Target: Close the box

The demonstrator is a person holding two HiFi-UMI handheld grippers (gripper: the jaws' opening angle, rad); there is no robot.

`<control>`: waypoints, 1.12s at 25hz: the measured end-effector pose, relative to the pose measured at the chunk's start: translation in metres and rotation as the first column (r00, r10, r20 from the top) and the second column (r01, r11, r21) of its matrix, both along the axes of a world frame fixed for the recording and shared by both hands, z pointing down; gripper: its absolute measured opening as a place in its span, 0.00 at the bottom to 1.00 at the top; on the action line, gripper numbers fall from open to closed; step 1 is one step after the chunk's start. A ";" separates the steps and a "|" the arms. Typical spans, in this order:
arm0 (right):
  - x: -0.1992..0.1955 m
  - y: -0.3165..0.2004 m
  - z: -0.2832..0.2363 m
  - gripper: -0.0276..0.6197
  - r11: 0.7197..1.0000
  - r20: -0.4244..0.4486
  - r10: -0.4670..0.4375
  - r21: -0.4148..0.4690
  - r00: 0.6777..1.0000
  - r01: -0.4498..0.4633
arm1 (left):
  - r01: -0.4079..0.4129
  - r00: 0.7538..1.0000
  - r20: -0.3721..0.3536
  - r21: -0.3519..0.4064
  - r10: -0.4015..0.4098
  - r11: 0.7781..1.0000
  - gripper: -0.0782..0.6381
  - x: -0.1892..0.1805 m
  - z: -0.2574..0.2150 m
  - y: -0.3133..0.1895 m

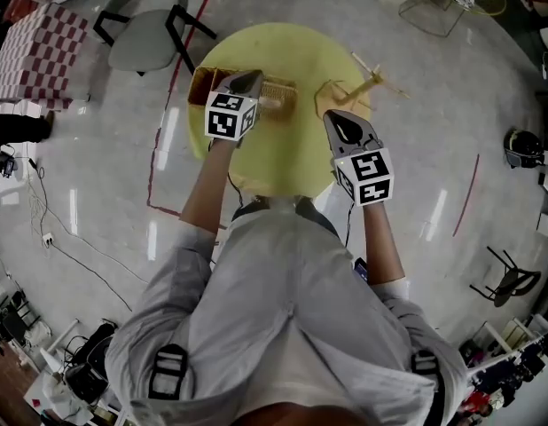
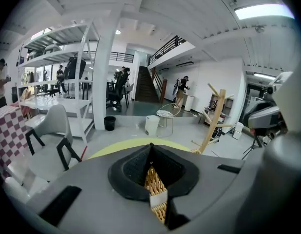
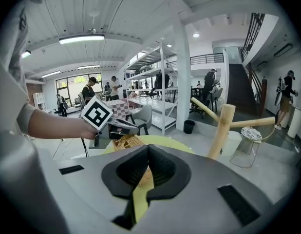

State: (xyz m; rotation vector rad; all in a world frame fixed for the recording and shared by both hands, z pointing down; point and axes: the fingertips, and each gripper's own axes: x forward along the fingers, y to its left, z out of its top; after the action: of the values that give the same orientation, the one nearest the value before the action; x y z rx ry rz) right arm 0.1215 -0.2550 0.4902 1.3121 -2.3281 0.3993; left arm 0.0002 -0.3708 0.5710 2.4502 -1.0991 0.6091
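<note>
A wicker box (image 1: 278, 96) stands on the far left part of a round yellow table (image 1: 283, 153). My left gripper (image 1: 254, 80) hovers right over the box with its jaws shut. In the left gripper view its tips (image 2: 150, 147) meet, and wicker weave (image 2: 154, 182) with a white tag shows in the gap beneath them. I cannot tell whether the gripper touches the box. My right gripper (image 1: 338, 118) is shut and holds nothing, over bare table to the right of the box. In the right gripper view (image 3: 148, 147) the box (image 3: 127, 141) lies under the left gripper (image 3: 125, 126).
A wooden branch-like stand (image 1: 367, 82) sits on the table's far right, close to my right gripper; it also shows as a wooden post (image 3: 221, 126). Beyond the table are a grey chair (image 1: 145, 25), a checkered table (image 1: 35, 51) and red floor tape (image 1: 181, 51).
</note>
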 end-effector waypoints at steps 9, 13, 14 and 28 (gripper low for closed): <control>0.002 -0.007 0.015 0.08 0.999 -0.028 0.037 -0.037 0.999 -0.038 | -0.046 0.999 0.017 -0.091 0.048 0.995 0.16 0.014 0.053 -0.040; 0.006 -0.005 0.019 0.08 0.997 -0.039 0.063 -0.047 0.997 -0.065 | -0.087 0.991 0.091 -0.159 0.103 0.983 0.16 0.019 0.083 -0.042; 0.009 -0.004 0.020 0.08 0.996 -0.041 0.070 -0.049 0.997 -0.072 | -0.099 0.986 0.116 -0.177 0.121 0.979 0.16 0.021 0.090 -0.042; 0.019 0.002 0.016 0.08 0.995 -0.047 0.084 -0.047 0.995 -0.086 | -0.105 0.981 0.133 -0.250 0.141 0.963 0.27 0.024 0.100 -0.042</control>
State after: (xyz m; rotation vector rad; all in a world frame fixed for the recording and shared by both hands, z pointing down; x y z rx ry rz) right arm 0.1409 -0.2533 0.5058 1.3859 -2.2167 0.4466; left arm 0.0247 -0.4125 0.6710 2.3022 -0.8707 0.9222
